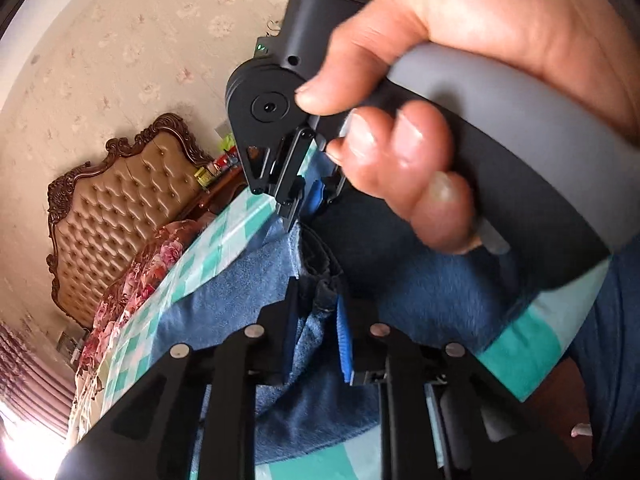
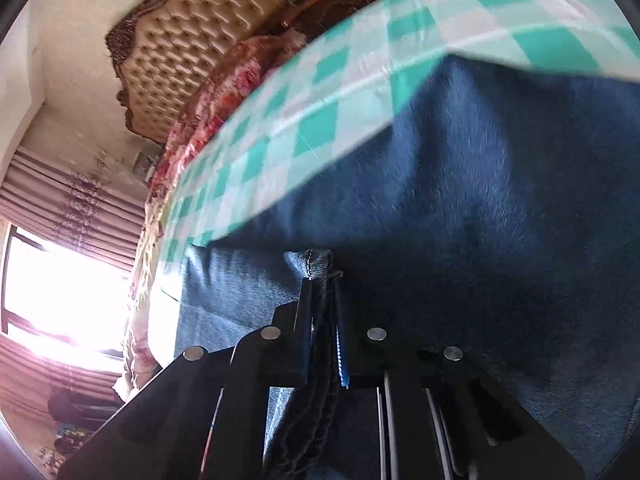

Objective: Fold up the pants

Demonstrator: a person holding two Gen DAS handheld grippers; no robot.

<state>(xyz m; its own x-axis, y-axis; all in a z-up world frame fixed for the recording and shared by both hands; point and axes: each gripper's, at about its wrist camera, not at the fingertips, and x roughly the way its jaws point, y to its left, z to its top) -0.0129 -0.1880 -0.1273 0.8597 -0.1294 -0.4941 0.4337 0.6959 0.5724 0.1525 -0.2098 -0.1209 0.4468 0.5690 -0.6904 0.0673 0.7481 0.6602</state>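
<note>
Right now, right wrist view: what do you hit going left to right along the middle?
Window → curtain → floral bedding → checked tablecloth → jeans, their edge pinched in the right gripper.

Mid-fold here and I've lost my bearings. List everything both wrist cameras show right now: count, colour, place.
pants: one, blue denim, on the cloth, edge pinched by both grippers
cloth: one, green and white check, under the pants
headboard: one, tan tufted with dark carved frame, against the wall
bedding: one, red and pink floral, between headboard and cloth
curtains: pinkish, beside the bright window
small items: several, yellow, green, red, on dark furniture past the headboard; too small to identify
left gripper: black, blue pads, shut on pants
right gripper: black, shut on pants edge
hand: one, gripping the right gripper's grey handle
</note>
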